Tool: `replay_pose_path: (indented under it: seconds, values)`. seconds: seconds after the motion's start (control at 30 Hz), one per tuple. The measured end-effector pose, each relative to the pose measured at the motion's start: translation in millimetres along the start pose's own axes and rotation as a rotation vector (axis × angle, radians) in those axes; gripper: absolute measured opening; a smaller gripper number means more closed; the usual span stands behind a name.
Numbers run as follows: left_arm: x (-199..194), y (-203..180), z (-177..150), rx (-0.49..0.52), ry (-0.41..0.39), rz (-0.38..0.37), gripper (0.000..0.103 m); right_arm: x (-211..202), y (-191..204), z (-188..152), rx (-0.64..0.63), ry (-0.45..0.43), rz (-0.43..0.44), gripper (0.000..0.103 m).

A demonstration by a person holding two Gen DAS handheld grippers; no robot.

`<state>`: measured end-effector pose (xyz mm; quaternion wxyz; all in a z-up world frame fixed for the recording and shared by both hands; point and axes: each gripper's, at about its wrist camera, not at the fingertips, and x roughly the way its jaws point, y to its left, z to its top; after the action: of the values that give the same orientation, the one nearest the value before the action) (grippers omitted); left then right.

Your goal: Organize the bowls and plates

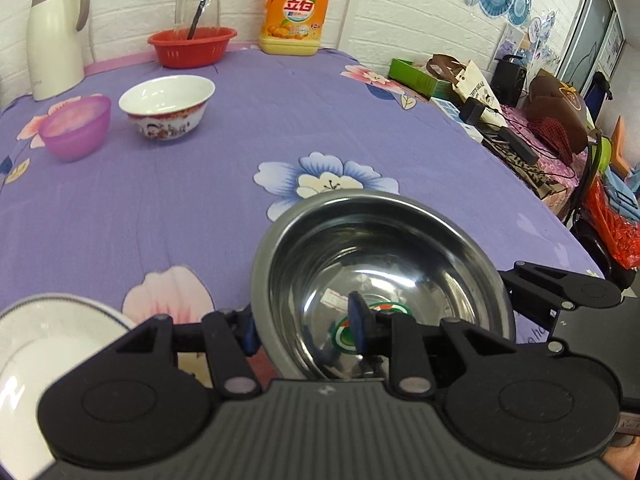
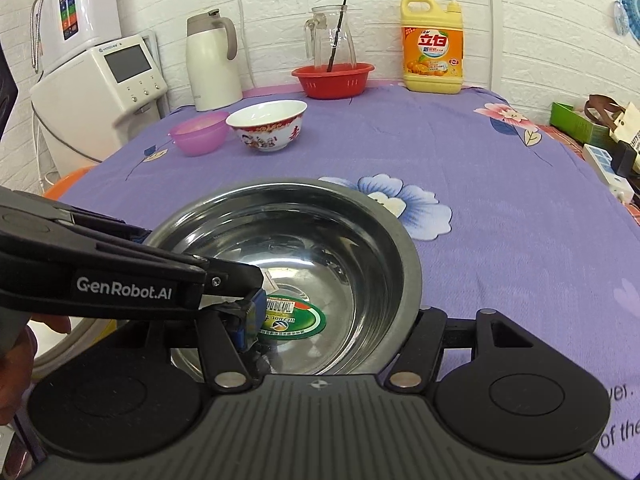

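Gripping steel bowl [image 1: 384, 276] rim at 9 o'clock, left gripper [image 1: 304, 332] jaws pinched shut, wall between pads. Right gripper [image 2: 332, 336] jaws straddle bowl's near rim at 5 o'clock; whether pinching it, cannot tell. Bowl over purple tablecloth [image 1: 200, 200].

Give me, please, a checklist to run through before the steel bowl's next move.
1. Left gripper shut on the bowl's left wall: ok.
2. Right gripper clamped on the right rim: cannot tell; one finger is outside, the other well inside.
3. Bowl empty: ok, only a sticker on its bottom.
4. Cloth bare towards the white bowl: ok.
5. White bowl apart from the purple bowl: ok.
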<state>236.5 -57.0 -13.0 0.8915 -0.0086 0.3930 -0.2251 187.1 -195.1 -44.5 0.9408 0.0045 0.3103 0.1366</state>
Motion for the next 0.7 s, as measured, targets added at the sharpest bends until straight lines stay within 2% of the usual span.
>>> replay_pose_path:
  seconds: [0.27,0.7]
  values:
    - [-7,5,-12,-0.022,-0.005,-0.033,0.025,-11,6,-13,0.018,-0.015,0.011,0.1]
    - [16,5,-7,-0.035,0.016,-0.049,0.025,-4,-5,-16,0.047,-0.007,-0.004,0.101]
